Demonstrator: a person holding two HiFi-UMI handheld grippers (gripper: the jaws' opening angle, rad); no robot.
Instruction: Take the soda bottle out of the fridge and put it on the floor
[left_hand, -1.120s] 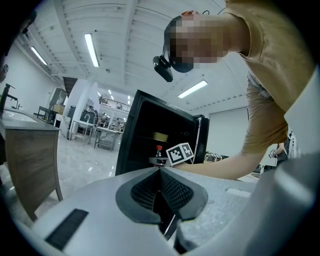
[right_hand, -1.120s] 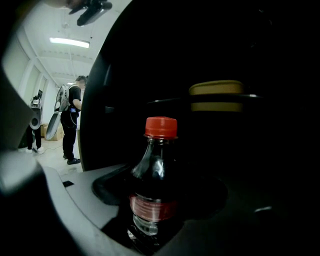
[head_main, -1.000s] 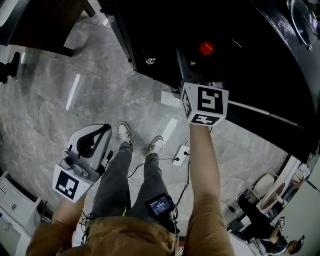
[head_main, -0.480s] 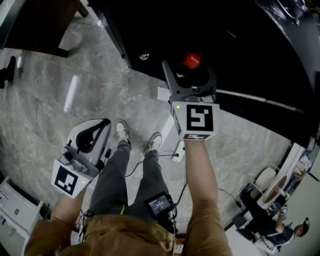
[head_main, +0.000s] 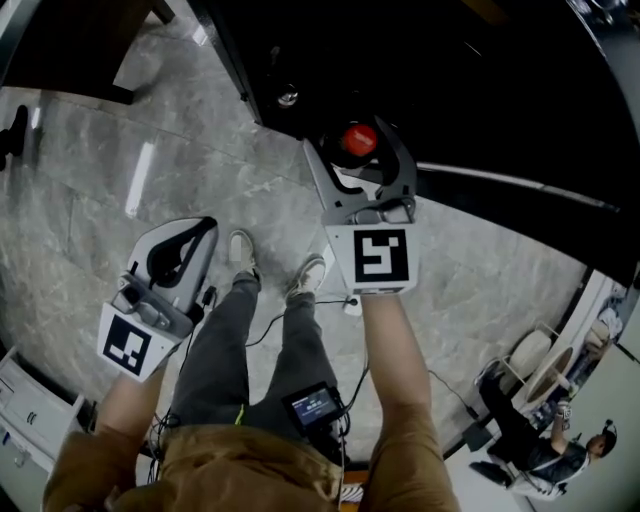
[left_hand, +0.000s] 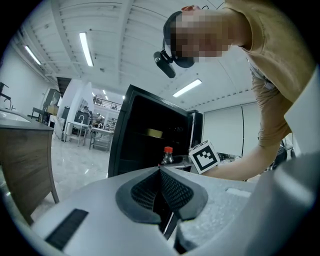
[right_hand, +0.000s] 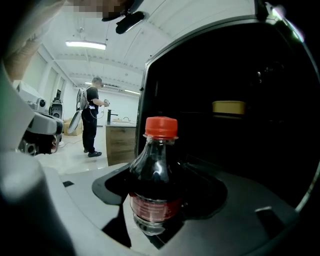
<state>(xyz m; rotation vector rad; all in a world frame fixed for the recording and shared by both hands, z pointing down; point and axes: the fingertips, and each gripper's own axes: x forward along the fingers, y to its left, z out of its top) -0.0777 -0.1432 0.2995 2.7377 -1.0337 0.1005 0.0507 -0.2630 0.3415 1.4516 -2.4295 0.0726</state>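
Currently, dark-filled soda bottle (right_hand: 154, 167), clamped in right gripper (head_main: 358, 152)

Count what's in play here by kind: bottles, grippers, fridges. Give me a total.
soda bottle: 1
grippers: 2 (left gripper, jaws together and empty; right gripper, jaws on the soda bottle)
fridge: 1
Total: 4

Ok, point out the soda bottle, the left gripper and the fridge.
soda bottle (right_hand: 152, 172): right gripper view, dark body below the neck.
left gripper (left_hand: 160, 172): left gripper view, where its shut jaw tips meet.
fridge (right_hand: 250, 150): right gripper view, dark inner wall.
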